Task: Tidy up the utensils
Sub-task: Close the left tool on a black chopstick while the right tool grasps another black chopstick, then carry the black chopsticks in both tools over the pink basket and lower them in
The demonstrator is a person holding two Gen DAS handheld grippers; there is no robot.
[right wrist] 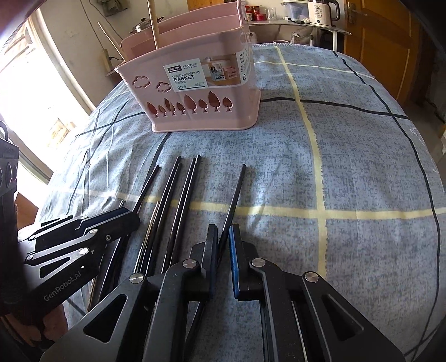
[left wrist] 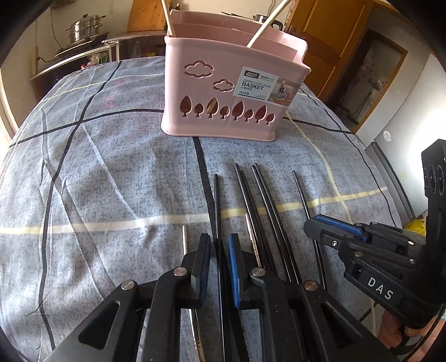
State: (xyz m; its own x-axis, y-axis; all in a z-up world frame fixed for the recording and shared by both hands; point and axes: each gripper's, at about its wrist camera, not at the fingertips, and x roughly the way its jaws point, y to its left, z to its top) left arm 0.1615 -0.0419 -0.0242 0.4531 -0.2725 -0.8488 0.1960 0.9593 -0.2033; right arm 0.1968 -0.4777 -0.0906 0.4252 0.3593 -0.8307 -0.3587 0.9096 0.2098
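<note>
Left wrist view: the left tool (left wrist: 219, 259) points down at the tabletop (left wrist: 97, 172), which wears a blue-grey checked cloth. Its jaws stand narrow, closed on a black chopstick (left wrist: 216, 200) that runs between the blue pads toward the pink basket (left wrist: 223, 92). The basket stands upright, well beyond the chopstick tips, and its sticker reads "ENJOY LIFE", "DIVIED CHOPSTICKS BASKET" and "0129". Pale sticks (left wrist: 267, 25) lean out of its compartments. Between the basket and the camera lie more black chopsticks (left wrist: 259, 200) side by side, with a metal chopstick (left wrist: 252, 239) among them and another metal tip (left wrist: 184, 236) on the near left side. Nearer than the basket and to its right, the right tool (left wrist: 312, 229) rests low on the outermost black chopstick (left wrist: 302, 195); its body bears the letters "DAS".

Right wrist view: the right tool (right wrist: 223, 250) has its jaws drawn narrow, gripping a single black chopstick (right wrist: 237, 192) whose tip points toward the same basket (right wrist: 195, 92). The sticker shows the same words here. Nearer than the basket and to its left, the other black chopsticks (right wrist: 184, 195) lie in a row, and the left tool (right wrist: 133, 220) sits over the leftmost one; "GenRobot.AI" is printed on its side.
</note>
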